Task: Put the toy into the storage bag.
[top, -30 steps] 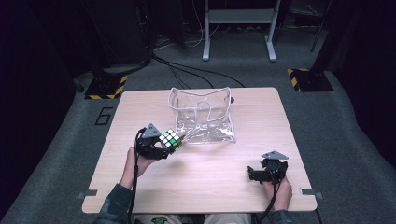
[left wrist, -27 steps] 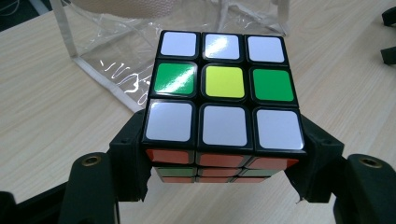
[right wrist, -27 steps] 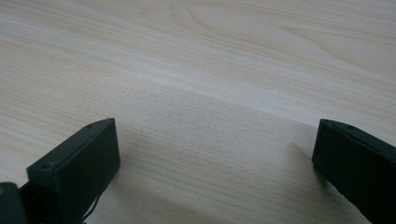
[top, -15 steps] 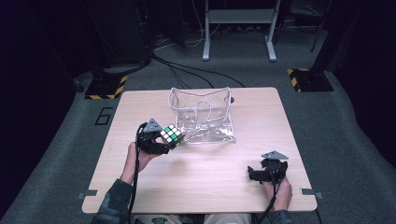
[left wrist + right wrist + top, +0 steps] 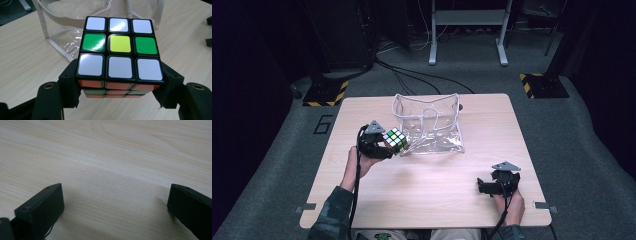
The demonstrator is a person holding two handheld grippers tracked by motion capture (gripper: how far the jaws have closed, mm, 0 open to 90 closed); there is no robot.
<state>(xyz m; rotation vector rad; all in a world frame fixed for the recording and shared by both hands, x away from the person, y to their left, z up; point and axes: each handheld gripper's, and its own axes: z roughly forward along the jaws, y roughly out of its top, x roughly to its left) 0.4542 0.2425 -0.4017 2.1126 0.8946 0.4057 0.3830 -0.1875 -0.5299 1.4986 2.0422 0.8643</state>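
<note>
A Rubik's cube (image 5: 395,140) (image 5: 119,57) with white, green and yellow stickers on its upper face is held above the table, and my left gripper (image 5: 384,146) (image 5: 119,86) is shut on its sides. Just right of it stands a clear plastic pouch (image 5: 430,123) (image 5: 70,30) with white trim, its mouth facing up. At the table's front right my right gripper (image 5: 482,188) (image 5: 115,202) rests low on the wood, open, with bare tabletop between its fingers.
The wooden table (image 5: 432,200) has open room in the middle and along its front. Black cables (image 5: 412,77) run across the grey floor behind it. A metal stand (image 5: 467,30) and hazard-striped bases (image 5: 326,92) sit beyond the far edge.
My left gripper has carried the cube a little up and toward the pouch. The right gripper has stayed put.
</note>
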